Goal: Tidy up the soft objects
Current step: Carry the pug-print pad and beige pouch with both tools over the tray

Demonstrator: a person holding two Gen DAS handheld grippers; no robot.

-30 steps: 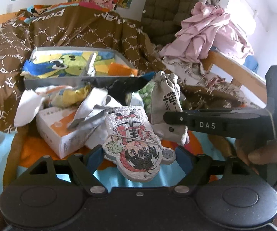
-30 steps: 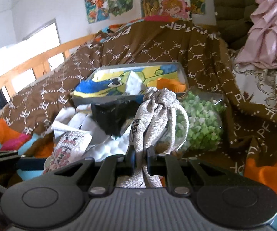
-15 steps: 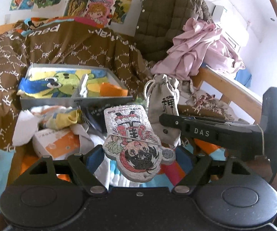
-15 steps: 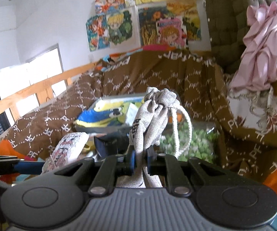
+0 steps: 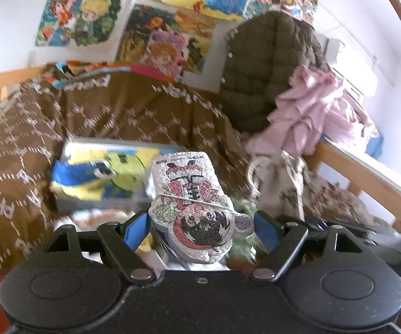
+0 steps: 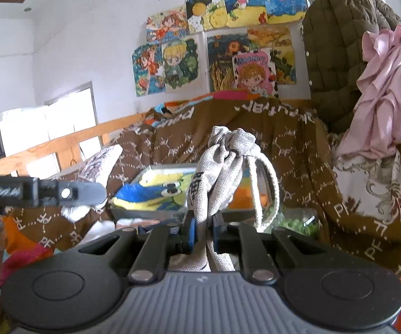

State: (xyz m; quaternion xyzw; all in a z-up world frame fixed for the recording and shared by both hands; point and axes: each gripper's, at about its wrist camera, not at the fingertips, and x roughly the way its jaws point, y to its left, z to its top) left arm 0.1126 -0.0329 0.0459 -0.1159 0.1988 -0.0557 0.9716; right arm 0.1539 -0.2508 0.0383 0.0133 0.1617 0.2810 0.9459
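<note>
A flat cartoon-figure cushion (image 5: pixel 189 194) sits between the wide blue pads of my left gripper (image 5: pixel 200 228), held up off the bed. My right gripper (image 6: pixel 203 228) is shut on the lower part of a grey drawstring pouch (image 6: pixel 222 161), which stands upright with its cord loop hanging to the right. The left wrist view shows the pouch (image 5: pixel 278 189), blurred, just right of the cushion. In the right wrist view the cushion (image 6: pixel 100 161) pokes up behind one finger (image 6: pixel 83 192) of the left gripper. Beyond both lies a grey tray (image 6: pixel 144 214) holding a yellow-and-blue cloth (image 5: pixel 97 172).
A brown patterned blanket (image 5: pixel 116 111) covers the bed behind the tray. A quilted olive jacket (image 5: pixel 270 69) and pink clothes (image 5: pixel 311 117) hang at the right over a wooden rail (image 5: pixel 367 175). A bag of green bits (image 6: pixel 292 222) lies right of the tray.
Both grippers have tilted upward with their loads, so more wall and posters show. The left gripper has risen with the cushion, which now overlaps the tray. The pile of boxes and cloth has dropped from sight.
</note>
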